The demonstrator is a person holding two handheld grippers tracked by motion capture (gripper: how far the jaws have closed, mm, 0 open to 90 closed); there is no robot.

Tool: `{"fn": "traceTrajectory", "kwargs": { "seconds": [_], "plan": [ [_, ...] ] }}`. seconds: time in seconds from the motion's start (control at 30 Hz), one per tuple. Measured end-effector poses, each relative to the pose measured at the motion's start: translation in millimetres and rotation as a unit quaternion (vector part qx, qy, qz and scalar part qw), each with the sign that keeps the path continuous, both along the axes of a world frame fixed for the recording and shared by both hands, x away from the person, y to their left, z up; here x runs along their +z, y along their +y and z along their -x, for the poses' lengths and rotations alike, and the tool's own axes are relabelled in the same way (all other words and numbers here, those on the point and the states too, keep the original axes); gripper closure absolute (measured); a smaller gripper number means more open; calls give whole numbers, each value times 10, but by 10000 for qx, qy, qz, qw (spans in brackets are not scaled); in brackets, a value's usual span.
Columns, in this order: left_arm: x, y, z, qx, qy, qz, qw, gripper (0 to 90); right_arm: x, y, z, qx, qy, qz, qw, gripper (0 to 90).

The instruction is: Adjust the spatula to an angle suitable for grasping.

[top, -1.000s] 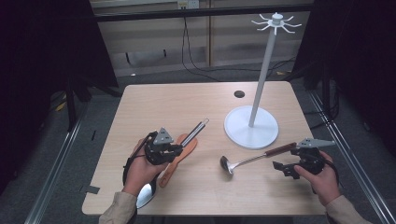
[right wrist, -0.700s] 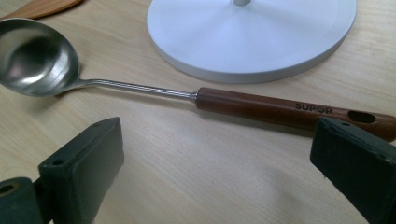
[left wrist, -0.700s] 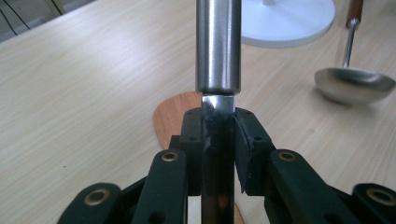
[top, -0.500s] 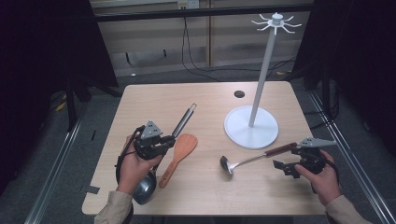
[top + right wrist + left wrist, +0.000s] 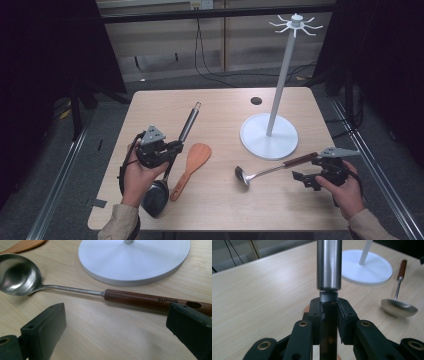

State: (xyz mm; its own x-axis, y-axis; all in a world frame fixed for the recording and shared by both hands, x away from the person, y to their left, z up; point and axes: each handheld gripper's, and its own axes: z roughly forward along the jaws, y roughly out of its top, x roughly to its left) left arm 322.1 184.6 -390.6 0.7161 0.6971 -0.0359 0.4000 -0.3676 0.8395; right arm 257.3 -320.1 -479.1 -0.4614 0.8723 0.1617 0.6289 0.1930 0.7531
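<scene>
Wooden desk [image 5: 225, 107], dark surround. Left gripper [image 5: 172, 148] clamped on steel spoon [image 5: 186, 127]; since a second ago handle end lifted, bowl low near desk. Right gripper [image 5: 306, 180] jaws apart beside ladle [image 5: 272, 169], unmoved. Hanging on white stand [image 5: 270, 135] likely next.

Evenly lit desk [image 5: 225, 115] amid dark surroundings, soft shadows, mild glare on metal, close tool parts blurred
</scene>
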Motion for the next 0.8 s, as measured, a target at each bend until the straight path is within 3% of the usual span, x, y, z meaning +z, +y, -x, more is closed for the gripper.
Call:
{"fn": "traceTrajectory", "kwargs": {
  "seconds": [0.4, 0.67, 0.8],
  "plan": [
    [193, 39, 22, 88, -140, 344, 9993, 755, -6, 23, -4, 51, 17, -3, 10000, 23],
    [396, -34, 49, 38, -282, 462, 9985, 755, 42, 77, 0, 136, -136, -112, 9998, 21],
    [445, -110, 46, 53, -298, 553, 9980, 754, 114, 135, -1, 164, -334, -200, 9991, 21]
  ]
}}
